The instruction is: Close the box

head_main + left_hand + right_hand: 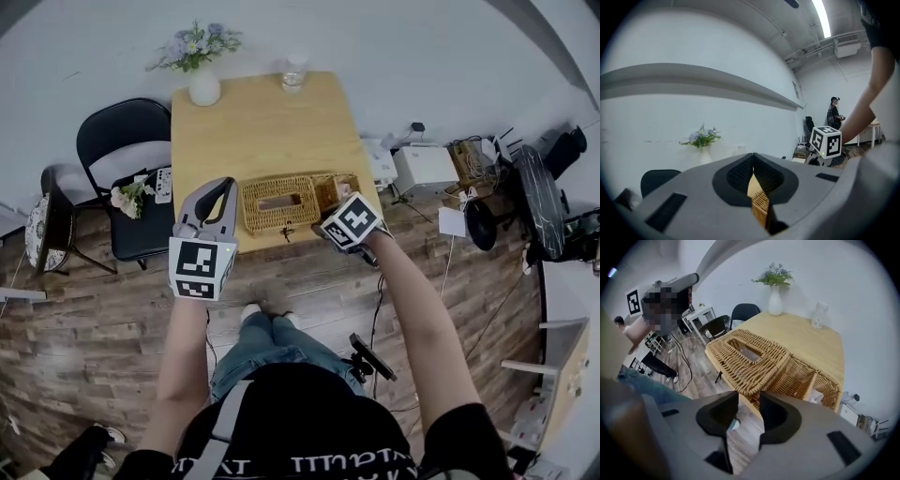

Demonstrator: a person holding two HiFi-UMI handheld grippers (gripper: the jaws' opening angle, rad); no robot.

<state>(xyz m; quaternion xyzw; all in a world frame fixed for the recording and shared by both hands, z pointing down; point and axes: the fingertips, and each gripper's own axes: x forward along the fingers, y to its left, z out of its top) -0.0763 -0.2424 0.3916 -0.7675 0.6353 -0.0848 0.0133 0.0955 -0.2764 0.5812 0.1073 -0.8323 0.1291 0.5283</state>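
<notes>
A wicker box (336,190) stands open near the front edge of the wooden table (267,131), with something white inside (816,397). Its wicker lid (279,203), which has a slot in the middle, lies flat on the table just left of the box. In the right gripper view the lid (750,359) rests against the box (806,378). My right gripper (349,225) hovers at the table's front edge in front of the box; its jaws (749,397) stand apart with nothing between them. My left gripper (223,184) is held left of the lid, its tips (753,154) touching and empty.
A white vase of flowers (202,84) and a glass jar (293,73) stand at the table's far edge. A black chair (131,159) with items on its seat is to the left. White boxes and cables (422,167) crowd the floor on the right.
</notes>
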